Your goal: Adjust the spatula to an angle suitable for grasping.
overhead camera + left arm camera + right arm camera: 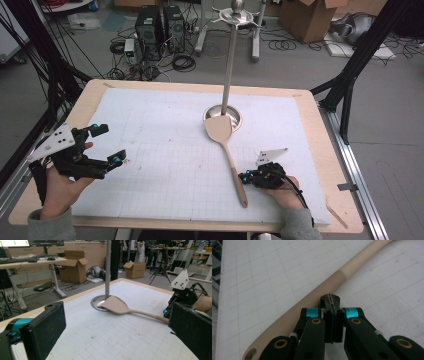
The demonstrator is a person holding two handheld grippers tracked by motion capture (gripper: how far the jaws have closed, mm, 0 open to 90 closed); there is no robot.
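**Spatula on mat, grip not yet made**

The spatula (pixel 227 150) lies flat on the mat (pixel 160 130), its blade leaning on the stand (pixel 223 116) base. The right gripper (pixel 248 177) sits at the handle with jaws pressed together, holding nothing. The left gripper (pixel 107 145) waits well apart, jaws wide. Picking up and hanging look undone, as I judge it. Whether the right tips touch the handle is hard to tell.

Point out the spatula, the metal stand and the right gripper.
spatula (pixel 218 128), high view, on its flat blade.
metal stand (pixel 228 65), high view, on its upright pole.
right gripper (pixel 331 300), right gripper view, at the tips of its closed jaws.
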